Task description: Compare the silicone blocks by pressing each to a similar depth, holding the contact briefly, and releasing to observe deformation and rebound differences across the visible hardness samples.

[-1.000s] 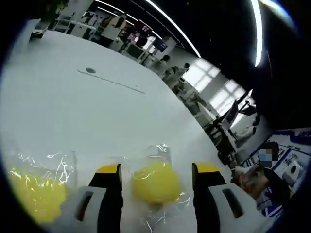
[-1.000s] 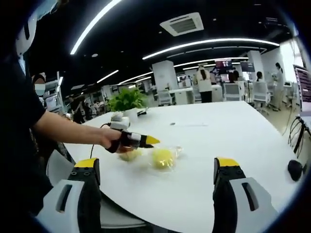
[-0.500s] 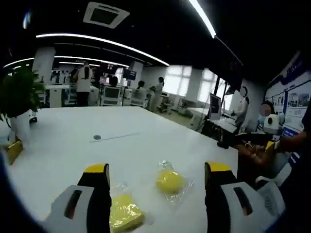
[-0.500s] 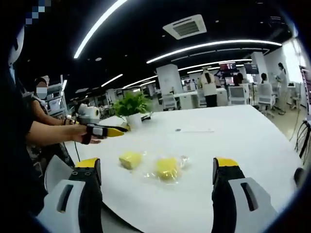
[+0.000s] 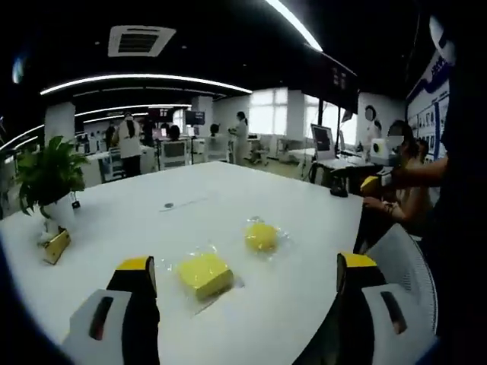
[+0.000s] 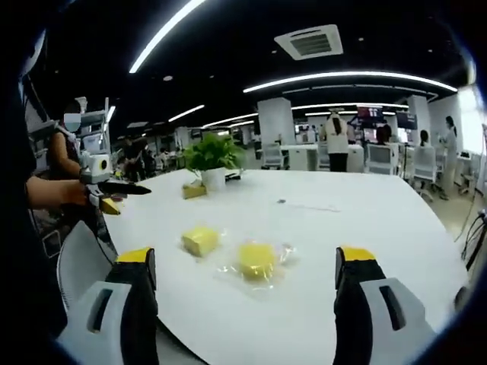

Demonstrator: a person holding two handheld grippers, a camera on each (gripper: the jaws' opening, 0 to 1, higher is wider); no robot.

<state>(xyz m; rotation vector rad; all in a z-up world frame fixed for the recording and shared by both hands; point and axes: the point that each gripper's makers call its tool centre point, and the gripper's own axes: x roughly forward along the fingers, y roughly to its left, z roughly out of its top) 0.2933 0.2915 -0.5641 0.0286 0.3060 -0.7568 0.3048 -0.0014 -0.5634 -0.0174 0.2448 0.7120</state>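
**Two blocks lying on the worktop, both grippers held back**

Two yellow silicone blocks in clear wrap are sitting apart on the white worktop (image 5: pixel 251 182): a square block (image 5: pixel 204 274) and a round block (image 5: pixel 261 236). The left gripper (image 5: pixel 247 293) is hovering short of them, jaws wide and holding nothing. The right gripper (image 6: pixel 247 285) is doing likewise, jaws wide. The right gripper view is also catching the left gripper at the worktop's edge, and one plant (image 6: pixel 212 154).
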